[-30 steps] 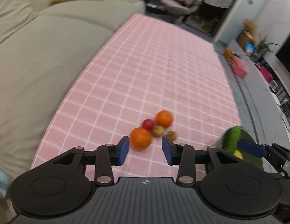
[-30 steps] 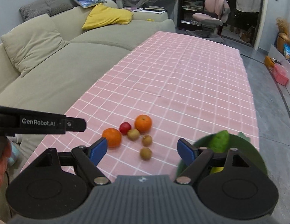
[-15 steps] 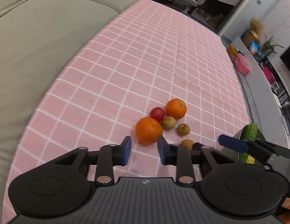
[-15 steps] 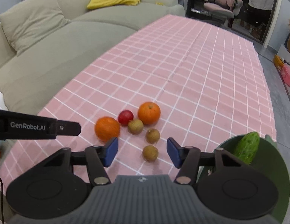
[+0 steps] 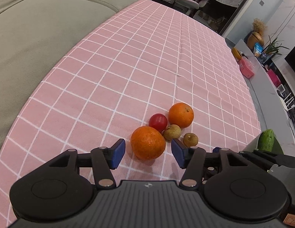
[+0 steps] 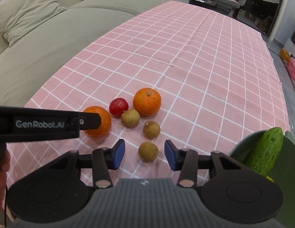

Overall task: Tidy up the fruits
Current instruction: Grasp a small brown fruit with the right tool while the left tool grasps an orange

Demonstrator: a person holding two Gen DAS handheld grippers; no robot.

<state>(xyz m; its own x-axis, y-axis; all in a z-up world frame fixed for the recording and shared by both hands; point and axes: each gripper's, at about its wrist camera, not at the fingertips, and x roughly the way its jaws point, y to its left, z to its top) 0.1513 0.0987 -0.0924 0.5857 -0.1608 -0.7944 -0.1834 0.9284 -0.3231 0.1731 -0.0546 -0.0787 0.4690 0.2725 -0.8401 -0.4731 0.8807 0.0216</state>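
Fruits sit in a small cluster on the pink checked tablecloth (image 6: 204, 60), near its closest edge and toward the right corner, with a long grey-green sofa (image 6: 52, 34) running along the cloth's left edge. At the near right corner a green bowl (image 6: 242, 144) already holds a cucumber (image 6: 265, 150), so I judge the loose pieces are meant to go in there one by one. Two oranges are the biggest pieces: the near orange (image 5: 148, 142) on the cluster's left, and the far orange (image 5: 181, 115) deeper in on the cloth. Between them lies a red tomato-like fruit (image 5: 158, 121), then three small brown longan-like fruits: the one touching the tomato (image 6: 130, 120), the middle one (image 6: 151, 129), and the nearest one (image 6: 148, 151). I have brought my left gripper (image 5: 148, 153) down around the near orange; its jaws have just been opening and now stand wide on either side of it, pads apart from the skin, so nothing is gripped. My right gripper (image 6: 145, 154) brackets the nearest brown fruit; its jaws have just been closing, yet a gap shows on both sides, so it too is released and holding nothing. Each tool seems lined up to pinch its own fruit.
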